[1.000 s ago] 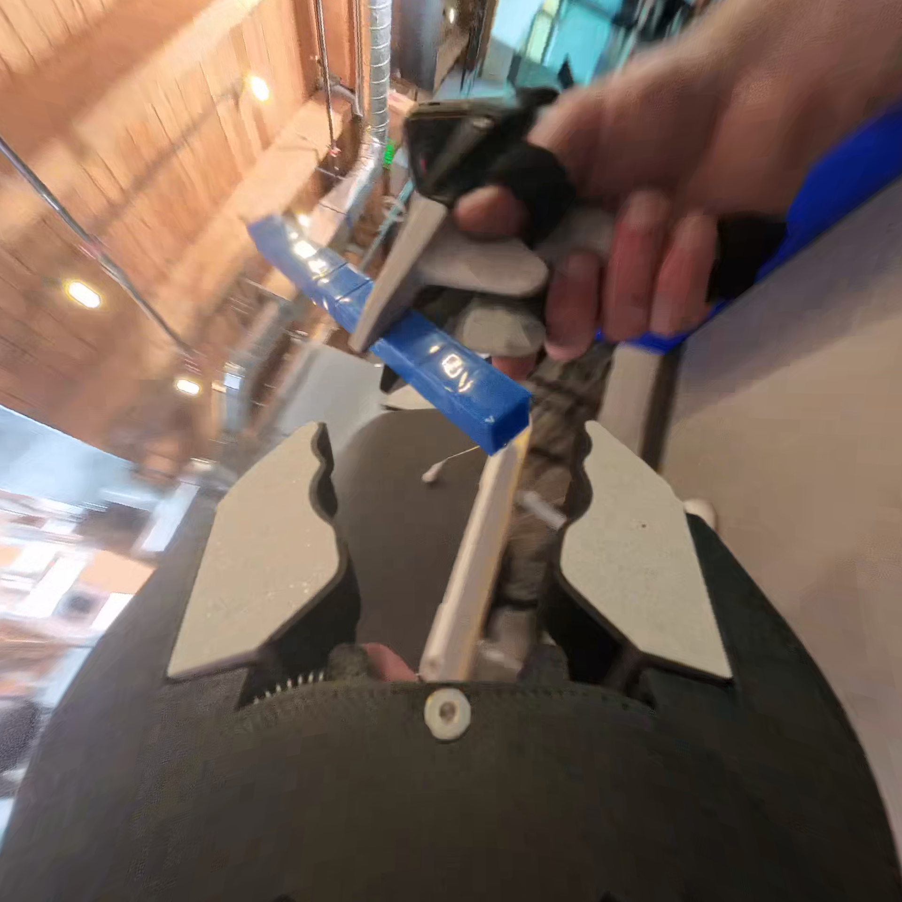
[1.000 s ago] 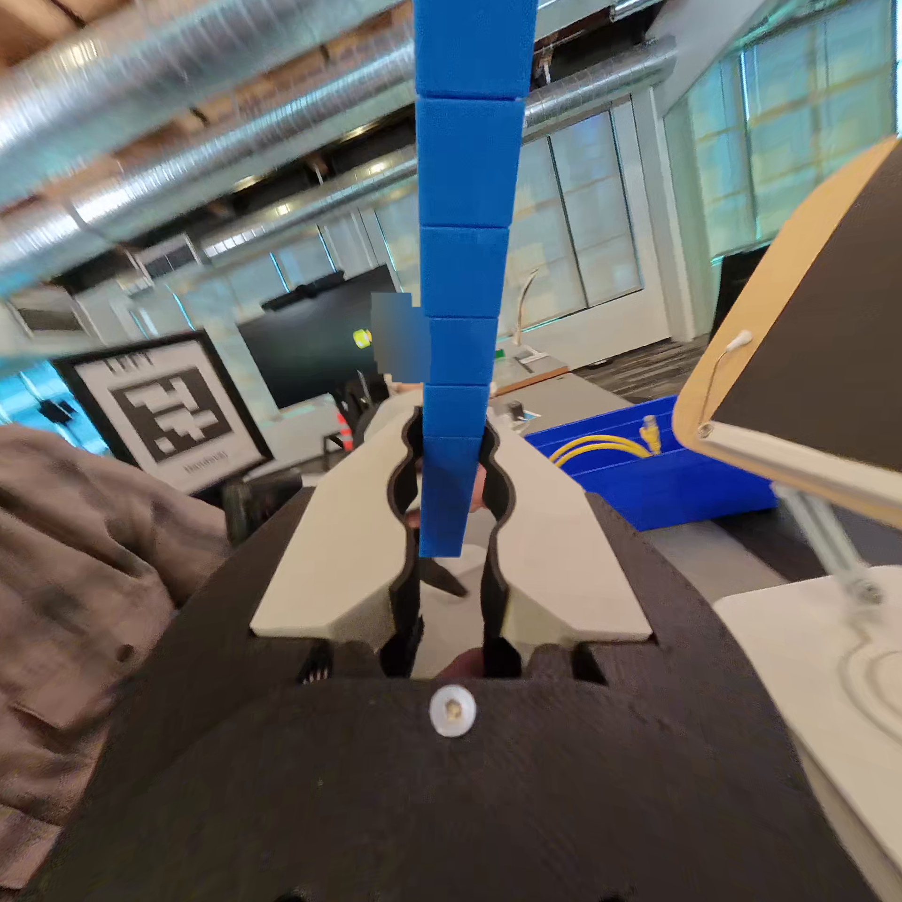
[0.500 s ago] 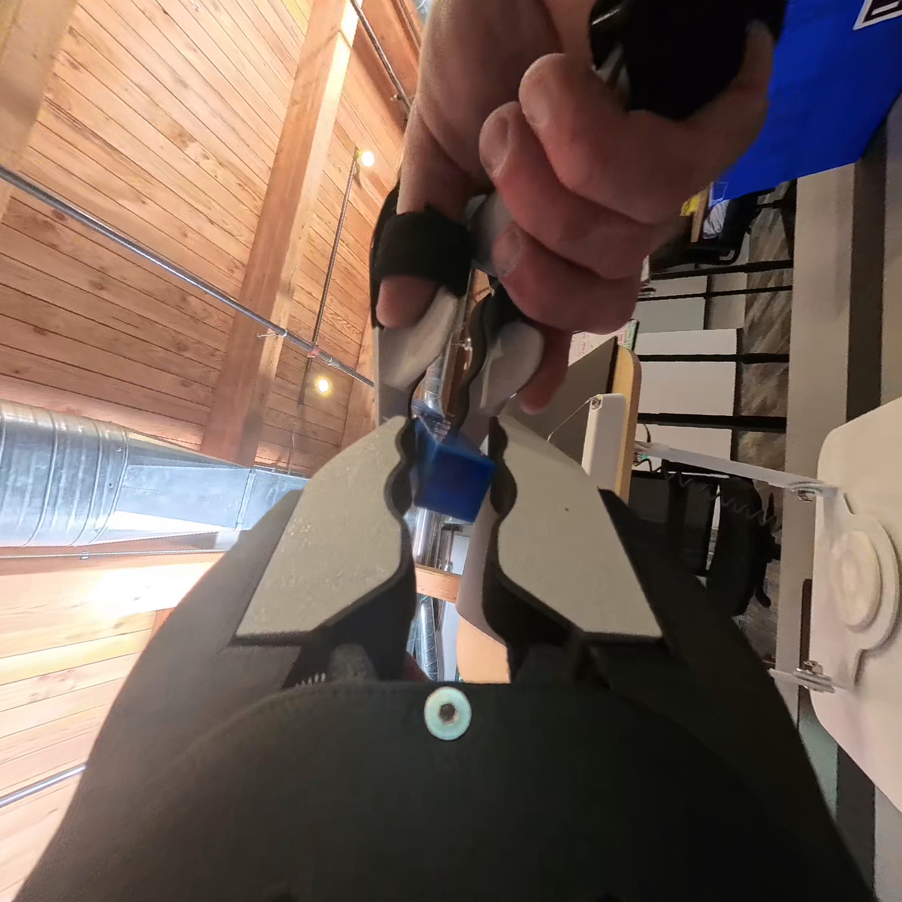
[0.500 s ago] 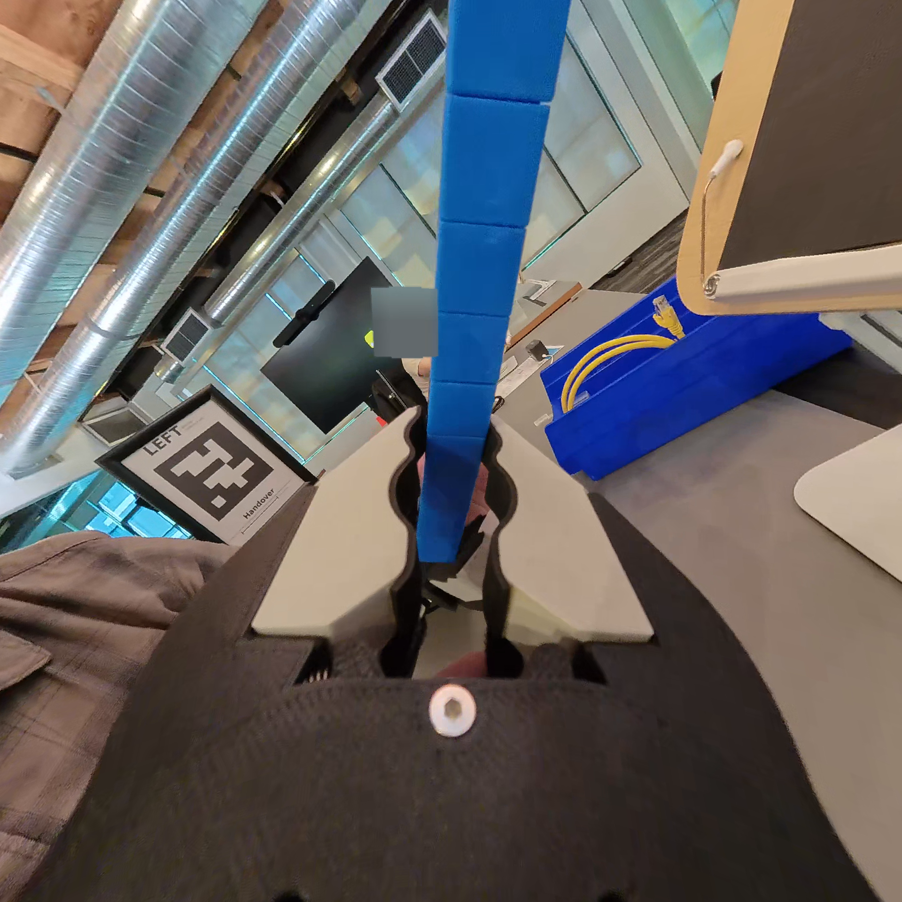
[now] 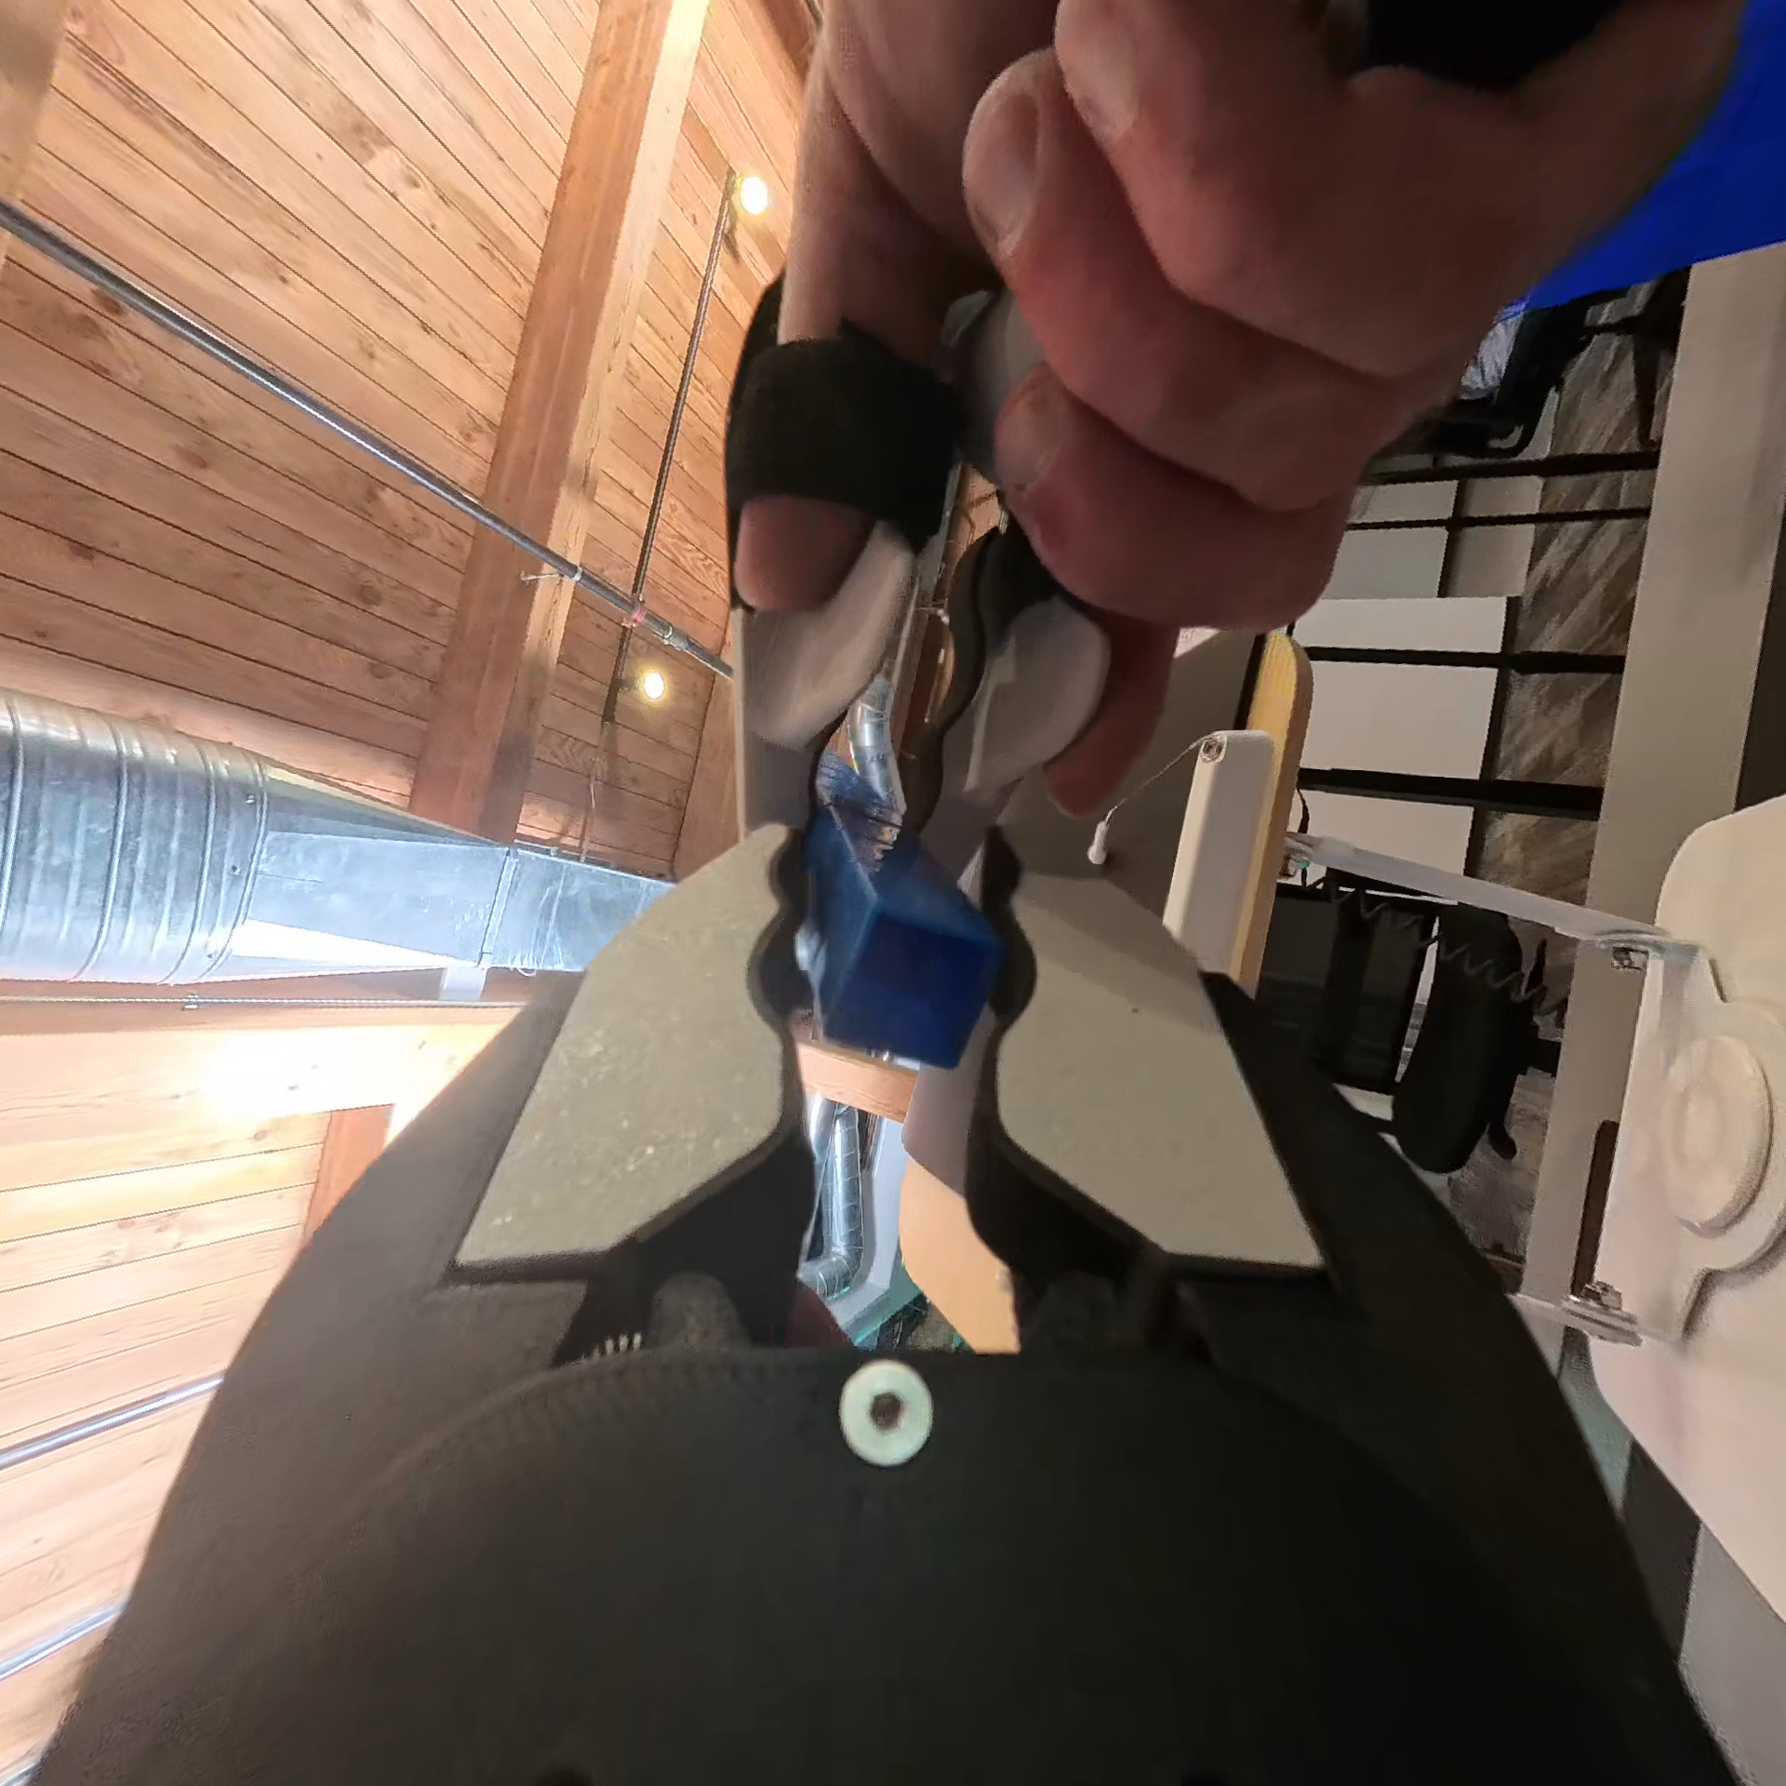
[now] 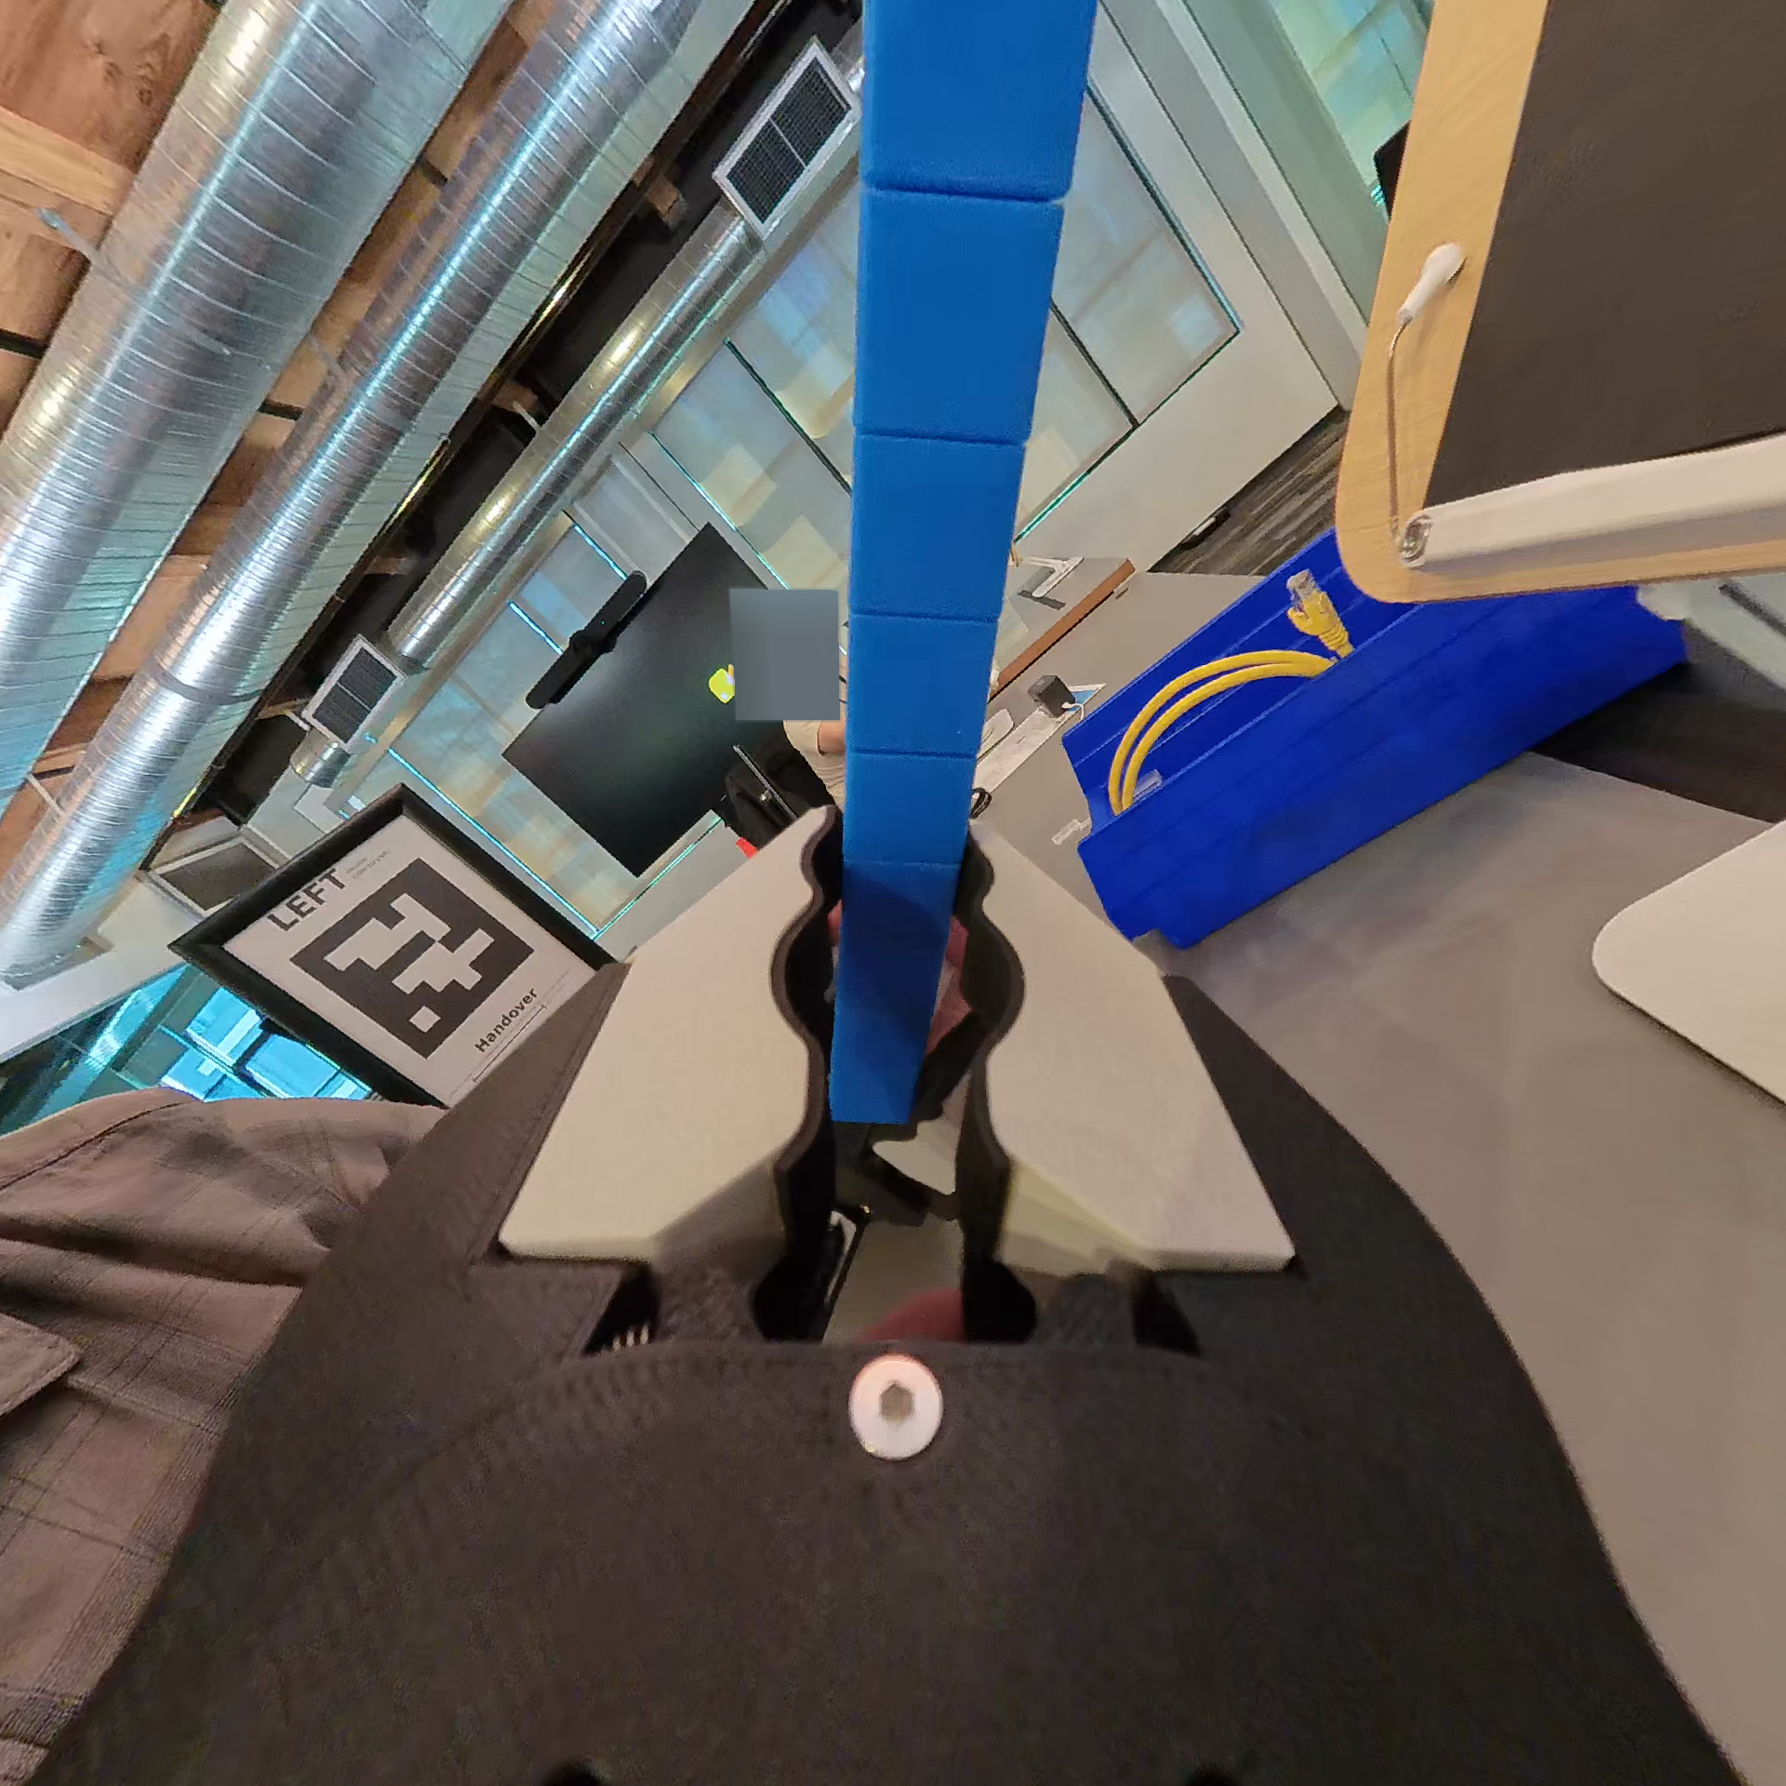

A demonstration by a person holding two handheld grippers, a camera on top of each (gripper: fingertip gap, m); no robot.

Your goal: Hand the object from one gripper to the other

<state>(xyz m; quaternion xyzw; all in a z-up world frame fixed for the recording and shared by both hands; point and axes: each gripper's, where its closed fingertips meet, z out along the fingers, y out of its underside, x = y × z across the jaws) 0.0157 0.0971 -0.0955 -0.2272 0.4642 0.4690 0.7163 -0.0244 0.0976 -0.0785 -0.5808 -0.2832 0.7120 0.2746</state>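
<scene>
A long blue segmented bar point(image 6: 952, 319) stands upright in the right wrist view, its lower end between the fingers of my right gripper point(image 6: 899, 841), which is shut on it. In the left wrist view the bar's square end point(image 5: 908, 976) faces the camera, clamped between the fingers of my left gripper point(image 5: 884, 870). Just beyond, a person's hand point(image 5: 1160, 338) holds the right gripper point(image 5: 870, 773), its tips still on the bar. Both grippers hold the bar in the air, close together.
A blue bin point(image 6: 1353, 821) with a yellow cable point(image 6: 1189, 696) sits on the grey table point(image 6: 1401, 1208). A framed black-and-white marker board point(image 6: 387, 947) stands at the left. A wood-edged dark panel point(image 6: 1595, 242) and a white base point(image 6: 1720, 966) are at the right. A brown sleeve point(image 6: 145, 1256) is at the lower left. Less than 4 cm separates the two grippers' tips.
My left gripper was open a second ago with the bar ahead of it. It has since moved onto the bar's end and shut on it. The right gripper has kept its grip.
</scene>
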